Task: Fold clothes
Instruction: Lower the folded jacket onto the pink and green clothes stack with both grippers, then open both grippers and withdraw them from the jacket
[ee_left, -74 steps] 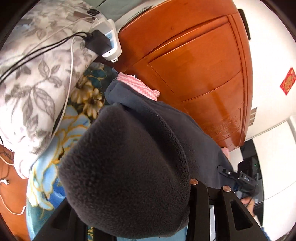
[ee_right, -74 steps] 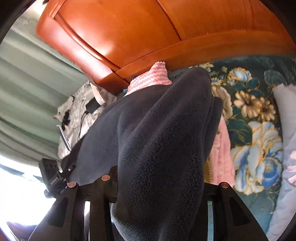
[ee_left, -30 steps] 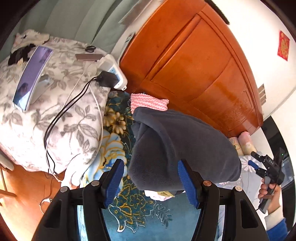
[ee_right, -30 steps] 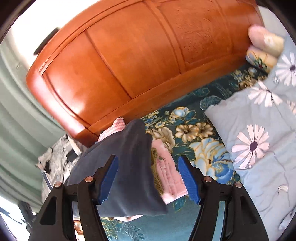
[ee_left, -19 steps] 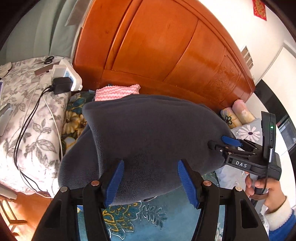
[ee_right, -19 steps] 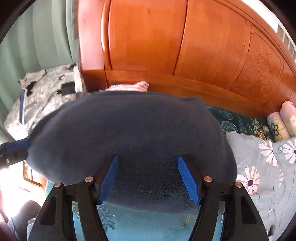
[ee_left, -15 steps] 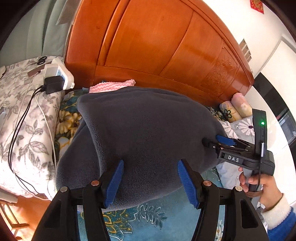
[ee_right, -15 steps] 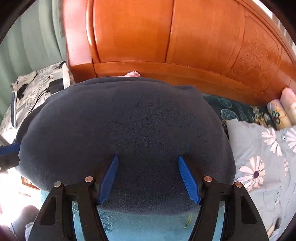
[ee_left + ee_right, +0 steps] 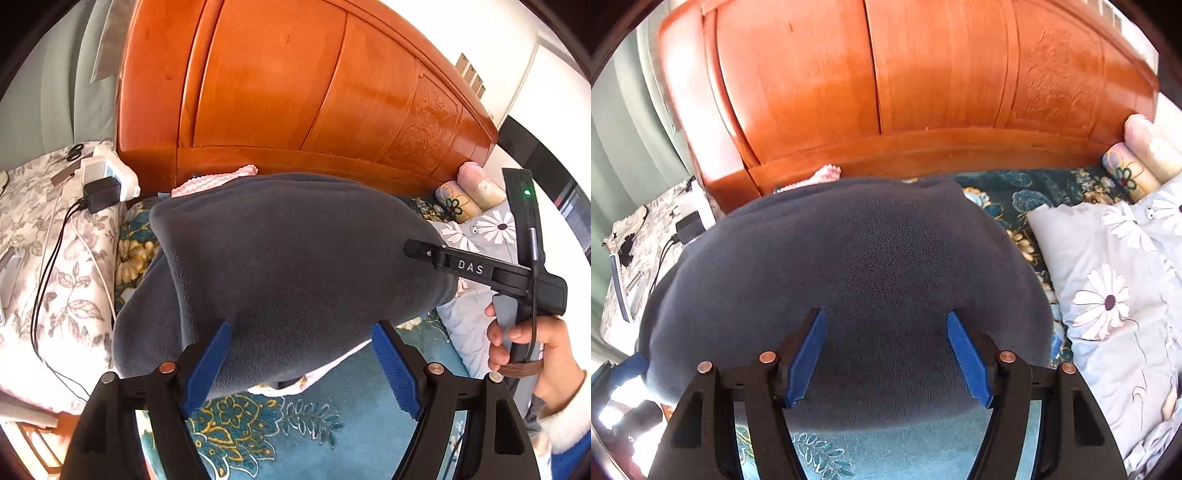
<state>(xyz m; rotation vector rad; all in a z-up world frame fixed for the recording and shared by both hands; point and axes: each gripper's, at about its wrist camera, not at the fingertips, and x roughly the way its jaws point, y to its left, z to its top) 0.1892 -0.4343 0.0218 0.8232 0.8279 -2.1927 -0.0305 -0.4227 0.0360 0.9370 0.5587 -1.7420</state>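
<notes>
A folded dark grey fleece garment (image 9: 295, 258) lies on a pile of clothes on the floral bedspread (image 9: 280, 435), near the wooden headboard; it also fills the right wrist view (image 9: 857, 280). A pink knit garment (image 9: 218, 179) peeks out behind it. My left gripper (image 9: 301, 363) is open, its blue pads over the fleece's near edge, holding nothing. My right gripper (image 9: 886, 354) is open over the fleece's near edge. In the left wrist view the right gripper (image 9: 424, 249) touches the fleece's right side.
An orange wooden headboard (image 9: 303, 96) stands behind the pile. A floral pillow (image 9: 48, 236) with a power strip (image 9: 105, 173), charger and cables lies left. A grey daisy-print quilt (image 9: 1115, 288) and rolled pillows (image 9: 469, 188) lie right.
Both grippers have let go of the fleece and opened. The fleece has been laid flat on the pile, and both grippers have pulled back to its near edge.
</notes>
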